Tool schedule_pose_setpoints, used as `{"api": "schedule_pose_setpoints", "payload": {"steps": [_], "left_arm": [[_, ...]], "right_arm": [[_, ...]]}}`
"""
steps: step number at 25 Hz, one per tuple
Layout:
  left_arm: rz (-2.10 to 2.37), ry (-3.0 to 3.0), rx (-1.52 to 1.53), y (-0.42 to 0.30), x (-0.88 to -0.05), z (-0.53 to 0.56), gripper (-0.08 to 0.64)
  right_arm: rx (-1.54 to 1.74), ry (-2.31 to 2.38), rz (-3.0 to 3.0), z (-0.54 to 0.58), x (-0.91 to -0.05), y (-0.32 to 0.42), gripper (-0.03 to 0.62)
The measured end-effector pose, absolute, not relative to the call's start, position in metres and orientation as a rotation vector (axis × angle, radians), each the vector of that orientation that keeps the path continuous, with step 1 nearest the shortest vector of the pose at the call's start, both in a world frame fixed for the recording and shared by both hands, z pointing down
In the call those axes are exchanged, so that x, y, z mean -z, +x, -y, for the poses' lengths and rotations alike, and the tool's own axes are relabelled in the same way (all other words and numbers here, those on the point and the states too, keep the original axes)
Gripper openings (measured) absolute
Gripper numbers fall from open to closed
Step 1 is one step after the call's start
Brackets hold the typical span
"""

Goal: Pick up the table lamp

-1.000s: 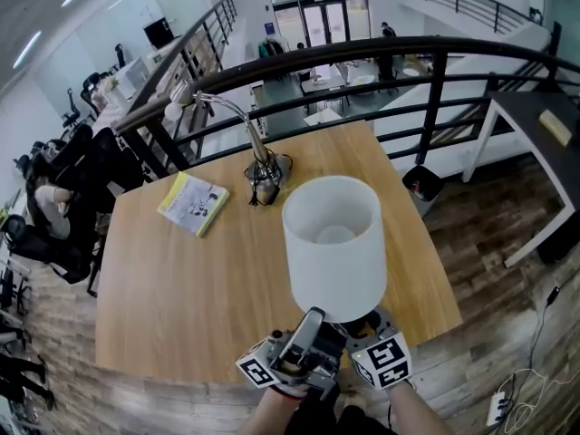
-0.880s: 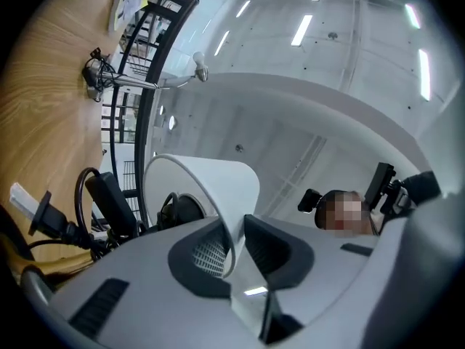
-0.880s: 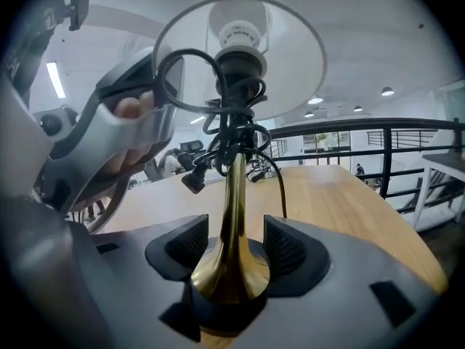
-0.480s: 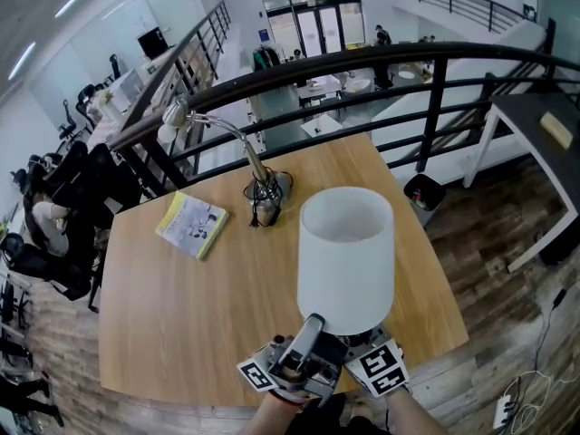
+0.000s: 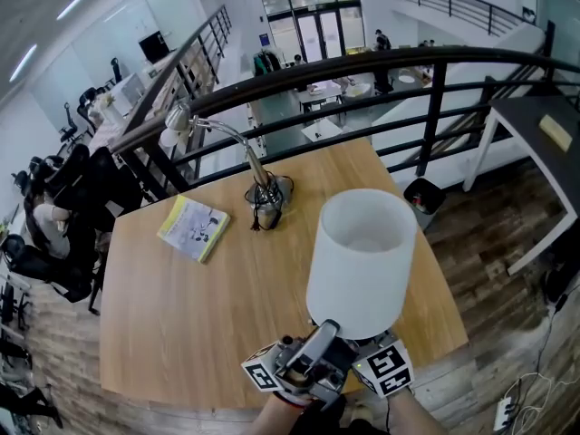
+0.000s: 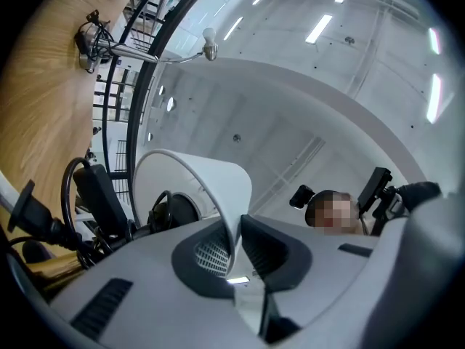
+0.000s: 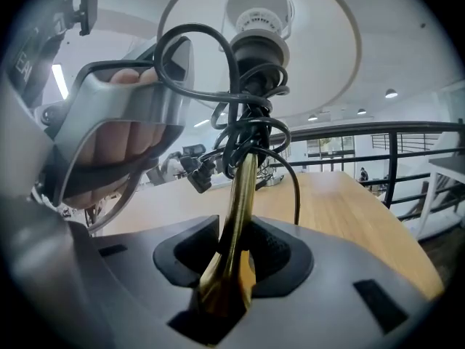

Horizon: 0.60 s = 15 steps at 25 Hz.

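Observation:
The table lamp has a white drum shade (image 5: 362, 259), a brass stem (image 7: 238, 195) and a black cord (image 7: 251, 126) wound round the stem below the socket. It is tilted over the table's near edge, and its foot is hidden. My left gripper (image 5: 308, 362) sits under the shade. In the left gripper view its jaws have just been closing and pinch the shade's lower rim (image 6: 218, 195). My right gripper (image 7: 234, 257) has also just been closing, and its pads clamp the brass stem. Its marker cube (image 5: 384, 368) shows beside the left gripper.
On the wooden table (image 5: 172, 306) lie a yellow booklet (image 5: 193, 227) and a gooseneck desk lamp (image 5: 265, 188) with a coiled cord, both far from me. A black railing (image 5: 433, 93) runs behind the table. Right of it are a bin (image 5: 422, 189) and a white desk (image 5: 535, 120).
The shade has shifted to the right and risen a little in the head view, leaning more to the right. Both grippers moved with it.

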<state>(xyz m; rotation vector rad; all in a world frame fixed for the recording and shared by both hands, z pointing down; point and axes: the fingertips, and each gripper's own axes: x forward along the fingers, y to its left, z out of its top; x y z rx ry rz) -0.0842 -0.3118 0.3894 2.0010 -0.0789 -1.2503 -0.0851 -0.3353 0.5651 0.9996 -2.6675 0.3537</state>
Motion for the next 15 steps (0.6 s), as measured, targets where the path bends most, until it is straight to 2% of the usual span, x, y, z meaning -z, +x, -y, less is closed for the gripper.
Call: {"api": "schedule_pose_setpoints", "payload": {"steps": [15], "left_arm": [[-0.005,2.123,1.268,-0.068,-0.335,0.279,0.037]], "right_arm": [[-0.14,0.986,2.72,0.327,-0.506,-0.068,0.135]]}}
